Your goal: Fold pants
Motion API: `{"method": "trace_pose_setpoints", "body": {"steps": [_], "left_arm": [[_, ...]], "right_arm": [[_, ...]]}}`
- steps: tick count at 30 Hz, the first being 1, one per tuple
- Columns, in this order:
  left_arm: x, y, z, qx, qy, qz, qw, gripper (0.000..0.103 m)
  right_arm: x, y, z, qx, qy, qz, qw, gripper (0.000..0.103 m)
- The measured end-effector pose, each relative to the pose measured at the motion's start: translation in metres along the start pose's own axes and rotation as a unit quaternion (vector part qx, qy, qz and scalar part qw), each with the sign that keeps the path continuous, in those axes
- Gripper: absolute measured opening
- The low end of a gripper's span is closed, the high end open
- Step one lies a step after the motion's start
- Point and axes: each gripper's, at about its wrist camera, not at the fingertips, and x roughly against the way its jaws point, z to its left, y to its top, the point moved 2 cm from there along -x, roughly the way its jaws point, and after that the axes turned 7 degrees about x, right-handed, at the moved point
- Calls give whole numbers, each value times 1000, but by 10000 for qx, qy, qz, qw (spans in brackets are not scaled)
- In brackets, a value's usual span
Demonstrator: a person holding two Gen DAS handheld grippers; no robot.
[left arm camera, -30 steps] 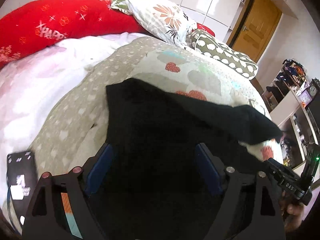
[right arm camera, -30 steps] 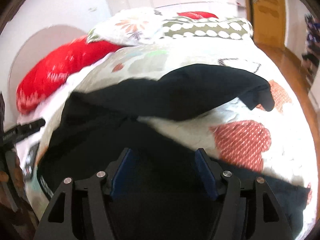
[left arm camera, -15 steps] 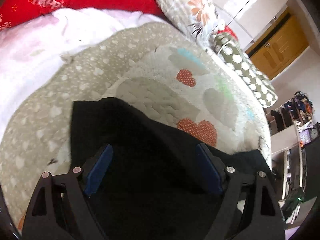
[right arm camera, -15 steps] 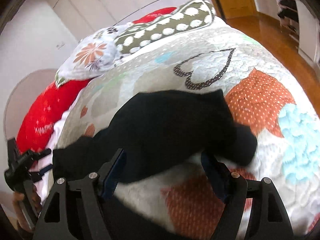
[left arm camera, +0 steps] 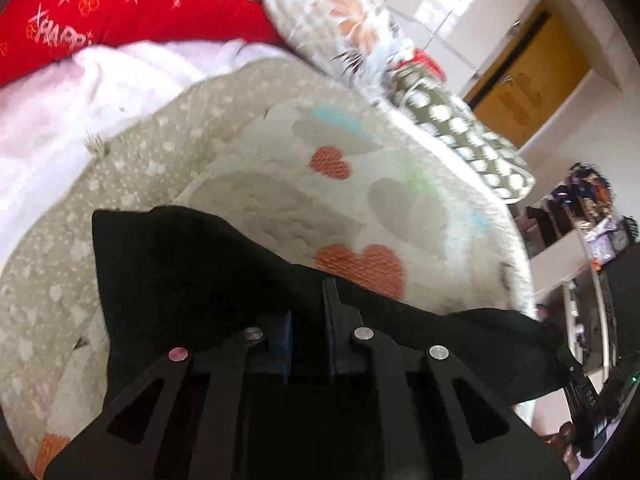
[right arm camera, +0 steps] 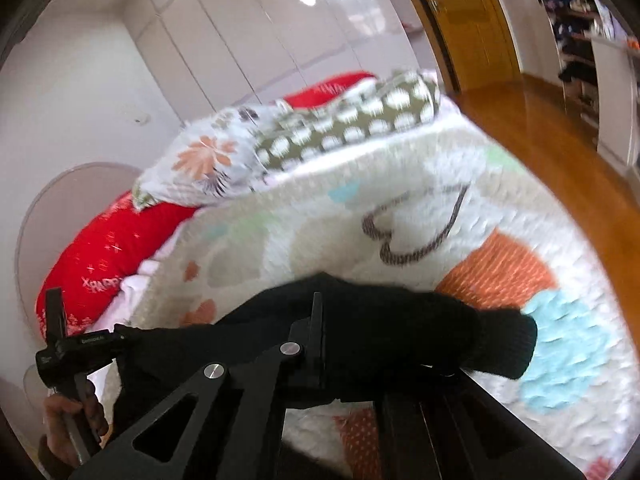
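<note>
The black pants (left arm camera: 192,264) lie on the quilt (left arm camera: 256,184) of a bed, at the near part of it, well apart from the pillows at the head. In the left wrist view the left gripper (left arm camera: 308,312) sits over the pants, its two blue-padded fingers (left arm camera: 285,332) drawn close with only a thin slot between them; its jaws have just closed, and black cloth lies under and around the tips, so it looks clenched on a fold of the pants, though the dark cloth makes the pinch itself hard to make out. From there the pants spread left across the quilt and trail right toward the quilt's edge. In the right wrist view the right gripper (right arm camera: 318,320) has also just closed, its jaws pressed together on the pants (right arm camera: 400,332), with the cloth bunched on both sides of the fingers and a ribbed cuff (right arm camera: 508,348) hanging to the right over the quilt (right arm camera: 460,160). A hand (right arm camera: 74,420) holding the other gripper shows at the quilt's left edge.
</note>
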Motion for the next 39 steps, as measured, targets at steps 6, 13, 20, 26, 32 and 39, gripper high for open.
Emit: {"method": "trace_pose_setpoints", "body": {"steps": [6,13,20,26,32,39], "left_arm": [[84,-38,-11,-506,-487,-209,9973,10],[112,-120,25,-674,-351,90,9971,10],[95,-166,58,-448,-120,497,9977,11],[93,-171,59,-501,-33,355,9981,15],[123,-160,71,-615,447,-197,9969,58],[145,-143,76,-753,765,-638,9922,64]], "right_arm": [[82,-18,12,395,35,-208,9990,1],[135,-104,7,496,-21,482,9976,1],[133,-146,0,342,-143,901,9952,1],[124,-149,1,416,-293,1255,9908,5],[139,-160,9,728,-493,1423,9859,22],[157,-148,48,1195,-76,1343,9837,46]]}}
